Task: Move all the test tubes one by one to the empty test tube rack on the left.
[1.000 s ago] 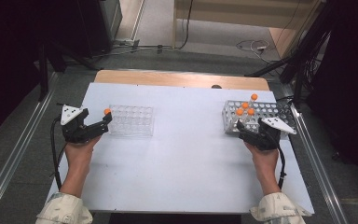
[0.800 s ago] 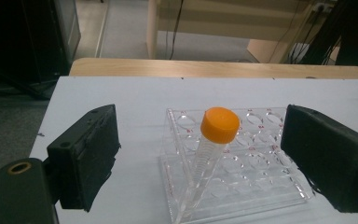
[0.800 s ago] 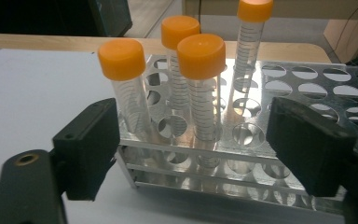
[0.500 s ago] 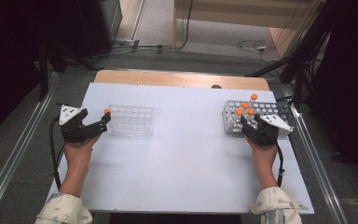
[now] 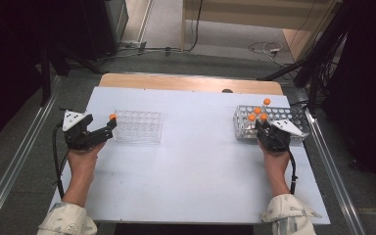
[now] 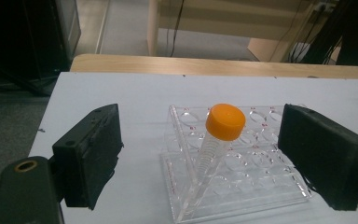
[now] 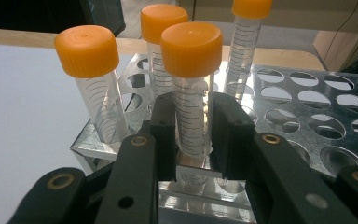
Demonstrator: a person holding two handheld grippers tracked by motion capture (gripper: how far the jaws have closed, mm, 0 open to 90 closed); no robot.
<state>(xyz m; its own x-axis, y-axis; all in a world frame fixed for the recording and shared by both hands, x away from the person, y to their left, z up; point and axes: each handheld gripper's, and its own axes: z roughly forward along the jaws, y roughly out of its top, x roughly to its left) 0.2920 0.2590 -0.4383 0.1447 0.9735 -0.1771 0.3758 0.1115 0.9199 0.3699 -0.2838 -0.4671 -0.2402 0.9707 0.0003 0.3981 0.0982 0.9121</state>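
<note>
Risk, lift: neighbouring tubes (image 7: 93, 79) crowd gripped tube (image 7: 191, 88); tilted pull jams it in metal rack (image 5: 293, 116).
Risk, leaning tube (image 6: 214, 149): tips out of clear rack (image 6: 242, 172) if bumped.
Right gripper (image 7: 192, 130): just closed, clamping tube, low at rack edge.
Left gripper (image 6: 200, 154): wide, straddling leaning tube, untouched.

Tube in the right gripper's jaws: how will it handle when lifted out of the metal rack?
The tube looks like clear, empty plastic, so probably light and stiff. Its smooth round wall may slip or twist between the right gripper pads. Neighbouring tubes stand close in the metal rack, so a tilted pull could knock them.
</note>
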